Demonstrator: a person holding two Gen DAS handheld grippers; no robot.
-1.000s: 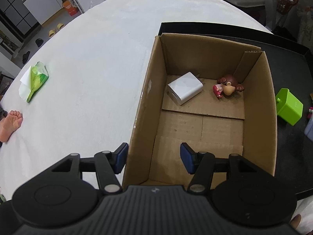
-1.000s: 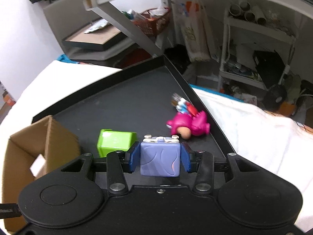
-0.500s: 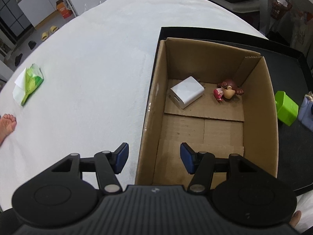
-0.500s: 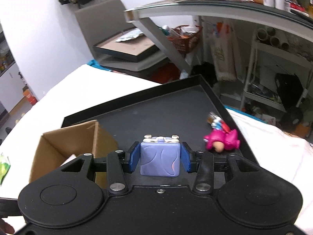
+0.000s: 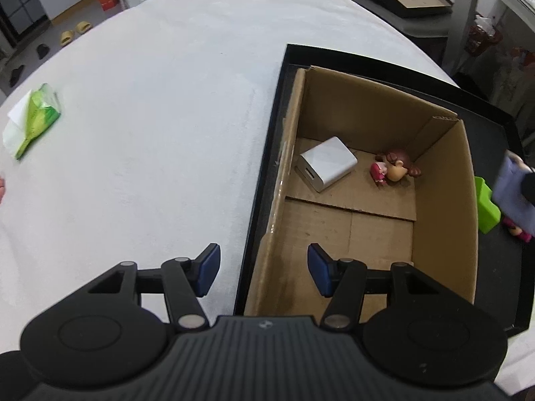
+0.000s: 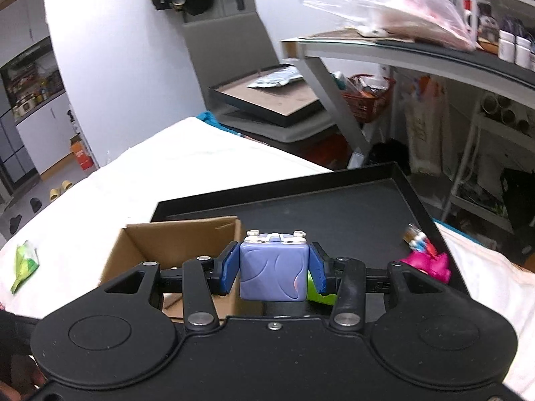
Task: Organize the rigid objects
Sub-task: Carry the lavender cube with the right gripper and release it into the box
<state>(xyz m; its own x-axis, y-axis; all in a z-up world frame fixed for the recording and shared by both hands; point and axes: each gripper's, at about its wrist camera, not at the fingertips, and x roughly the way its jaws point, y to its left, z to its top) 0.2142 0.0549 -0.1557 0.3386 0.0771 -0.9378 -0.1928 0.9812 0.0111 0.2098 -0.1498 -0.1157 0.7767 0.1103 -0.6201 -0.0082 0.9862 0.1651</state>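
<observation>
Purple cube (image 6: 273,272) clamped btwn right gripper (image 6: 273,272) pads, held above black tray (image 6: 351,207) beside cardboard box (image 5: 441,220); left gripper (image 5: 264,269) spread wide, empty, straddling box's near-left wall

White wall (image 6: 110,77), grey shelving (image 6: 418,56) (cluttered), grey floor (image 5: 50,30).

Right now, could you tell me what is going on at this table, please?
A person is sorting small toys into a cardboard box on a black tray. The right gripper is shut on a purple cube toy, raised near the box. The left gripper hangs open over the box's near-left wall. A white charger and a doll figurine already lie inside.
</observation>
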